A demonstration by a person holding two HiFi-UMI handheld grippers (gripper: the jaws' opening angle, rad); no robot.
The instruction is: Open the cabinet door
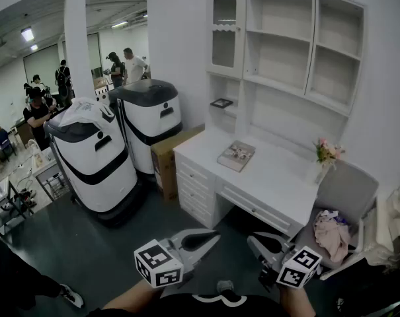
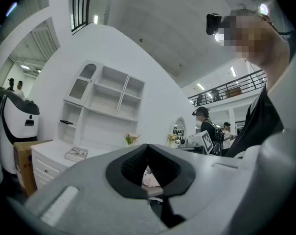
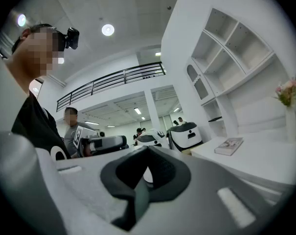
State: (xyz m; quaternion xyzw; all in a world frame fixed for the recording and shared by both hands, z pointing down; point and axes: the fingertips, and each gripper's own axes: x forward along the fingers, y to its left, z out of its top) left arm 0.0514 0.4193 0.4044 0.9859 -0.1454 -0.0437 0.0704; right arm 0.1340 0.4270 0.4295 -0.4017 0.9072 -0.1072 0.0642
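- White arched cabinet door [image 1: 225,28] sits at the hutch's [image 1: 279,65] upper left, well apart from both grippers
- Left gripper [image 1: 211,238] and right gripper [image 1: 254,241]: jaws together, empty
- Balcony railing [image 3: 113,80] shows only in the gripper views

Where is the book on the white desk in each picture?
Head view: the book lies a little right of the middle, on the desk.
Left gripper view: the book is at the lower left, on the desk top.
Right gripper view: the book is right of the middle, low down.
Shared landmark: the pink flowers stand on the same desk in all three views.
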